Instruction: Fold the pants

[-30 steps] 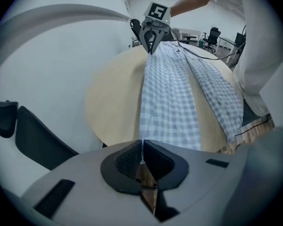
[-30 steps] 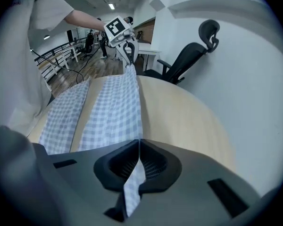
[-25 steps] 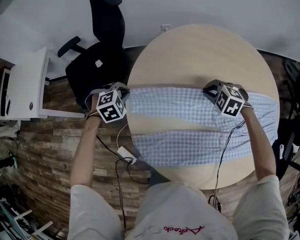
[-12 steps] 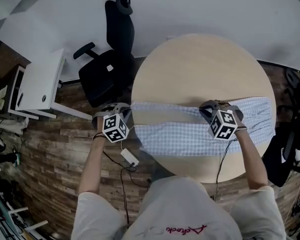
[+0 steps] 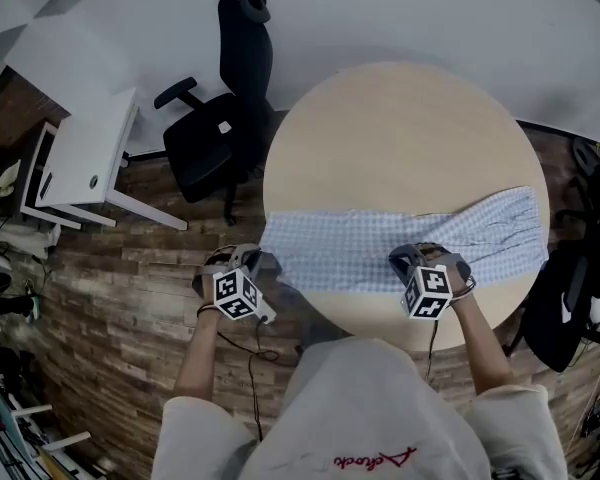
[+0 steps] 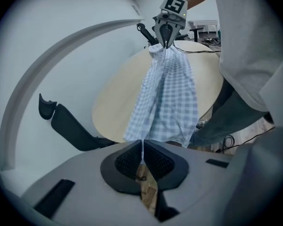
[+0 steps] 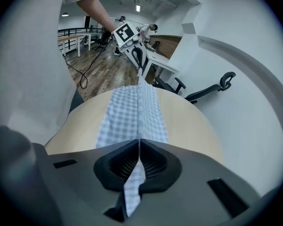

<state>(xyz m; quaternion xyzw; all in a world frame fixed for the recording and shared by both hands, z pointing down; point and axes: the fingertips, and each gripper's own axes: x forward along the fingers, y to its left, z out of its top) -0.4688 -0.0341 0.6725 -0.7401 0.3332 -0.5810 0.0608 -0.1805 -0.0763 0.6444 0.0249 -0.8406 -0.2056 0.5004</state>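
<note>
The pants (image 5: 360, 253) lie lengthwise, left to right, along the table's (image 5: 400, 138) near edge. The left gripper (image 5: 264, 262) clamps their end off the left edge; the right gripper (image 5: 400, 259) pinches the near fold.

**Colours We Saw**

We saw the pants (image 5: 365, 251) checked in pale blue and white, and the table (image 5: 400, 128) plain light tan. We noted the chair (image 5: 210, 143) black, the desk (image 5: 80, 153) white, and the floor (image 5: 110, 298) brown, patterned in wood planks.
</note>
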